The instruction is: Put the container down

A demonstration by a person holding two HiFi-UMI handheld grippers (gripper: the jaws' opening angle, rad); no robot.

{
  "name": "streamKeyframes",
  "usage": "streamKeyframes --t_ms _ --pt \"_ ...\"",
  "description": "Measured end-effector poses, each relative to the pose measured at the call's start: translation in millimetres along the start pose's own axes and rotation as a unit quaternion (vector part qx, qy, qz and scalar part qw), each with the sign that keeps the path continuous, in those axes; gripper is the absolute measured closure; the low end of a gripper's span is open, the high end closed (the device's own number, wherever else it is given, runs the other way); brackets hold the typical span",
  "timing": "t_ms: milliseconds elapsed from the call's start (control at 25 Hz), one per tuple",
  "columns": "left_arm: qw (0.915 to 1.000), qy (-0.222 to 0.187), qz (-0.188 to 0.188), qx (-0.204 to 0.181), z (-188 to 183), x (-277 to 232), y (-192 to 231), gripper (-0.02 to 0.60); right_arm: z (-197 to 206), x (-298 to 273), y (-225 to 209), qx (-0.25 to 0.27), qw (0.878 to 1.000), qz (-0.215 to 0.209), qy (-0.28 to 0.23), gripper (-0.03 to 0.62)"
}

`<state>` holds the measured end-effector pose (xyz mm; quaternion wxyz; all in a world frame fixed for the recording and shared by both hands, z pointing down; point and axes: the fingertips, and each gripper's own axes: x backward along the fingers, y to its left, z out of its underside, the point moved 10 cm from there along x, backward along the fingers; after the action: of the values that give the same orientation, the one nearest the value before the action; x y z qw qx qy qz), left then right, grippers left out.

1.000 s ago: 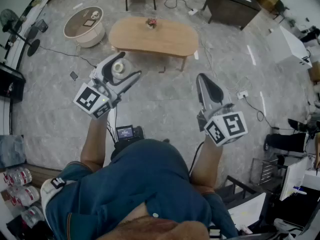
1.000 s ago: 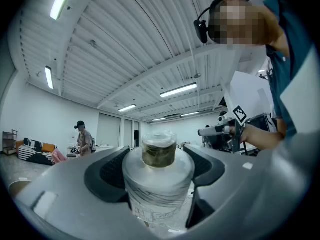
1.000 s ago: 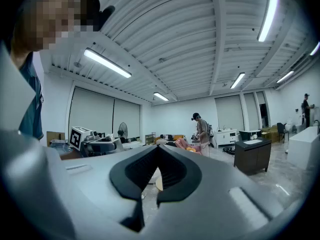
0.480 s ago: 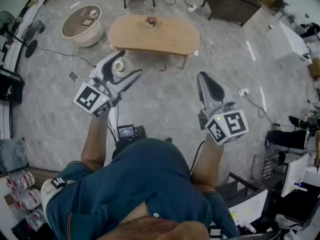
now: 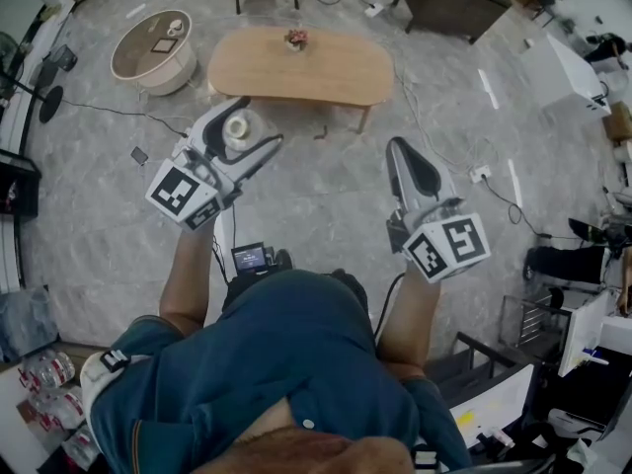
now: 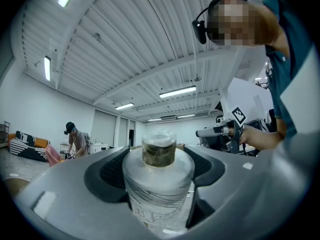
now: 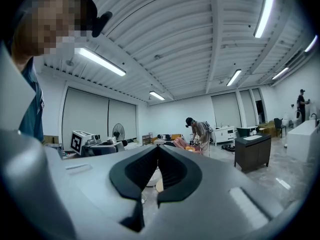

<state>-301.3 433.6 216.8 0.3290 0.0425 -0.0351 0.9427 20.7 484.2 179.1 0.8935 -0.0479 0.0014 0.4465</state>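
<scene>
- The container (image 6: 159,184) is a pale, round tub with faint print on its side. A narrower clear part on top holds something brownish.
- It stands upright between the jaws of the left hand-held gripper (image 5: 255,122). The dark pads (image 6: 107,171) press on its two sides and clamp it, with the jaws spread wide around it.
- In the head view it is in the air over the grey floor (image 5: 316,196), at about 10 o'clock from the picture's centre.
- The right hand-held gripper (image 7: 157,171) is well apart from the container, at about 4 o'clock from it. Its jaws are together at the tips with nothing between them.
- An oval wooden bench (image 5: 326,67) stands at 1 o'clock from the container, with a small pinkish thing (image 5: 296,39) near its far edge. The container is over the floor near the bench's 7 o'clock end, not over the top.
- A round low bench (image 5: 148,52) with a white base sits at 10 o'clock from the container.
- A dark cabinet (image 5: 449,8) is at 1 o'clock in the picture, beyond the oval bench.
- A small device with a lit screen (image 5: 247,258) sits at the waist of the person (image 5: 267,363), at 6 o'clock from the container.
- Wrapped water bottles (image 5: 44,393) lie at 8 o'clock in the picture.
- The right gripper view shows another person (image 7: 200,134) standing far off across the room.
</scene>
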Motion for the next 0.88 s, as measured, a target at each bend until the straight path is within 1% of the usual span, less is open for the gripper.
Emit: streamKeyframes --t_ms 200,360,480,640,880 --pt "0.9999 0.009 -0.005 0.010 5 -1 9 0.245 1 -10 -4 -0.003 1.000 0.004 0.008 0.583" --pt "0.9996 0.016 -0.018 0.012 9 -10 15 0.245 3 -22 -20 -0.009 1.000 -0.004 0.009 0.583" --pt "0.9995 0.014 -0.028 0.010 11 -19 20 0.246 4 -33 -37 -0.012 1.000 -0.016 0.009 0.583" --pt "0.9987 0.014 -0.049 0.001 9 -33 28 0.247 1 -55 -62 -0.016 0.999 -0.043 0.002 0.583" --pt "0.9966 0.015 -0.081 -0.004 9 -72 35 0.246 -4 -80 -116 -0.020 0.997 -0.074 0.002 0.583"
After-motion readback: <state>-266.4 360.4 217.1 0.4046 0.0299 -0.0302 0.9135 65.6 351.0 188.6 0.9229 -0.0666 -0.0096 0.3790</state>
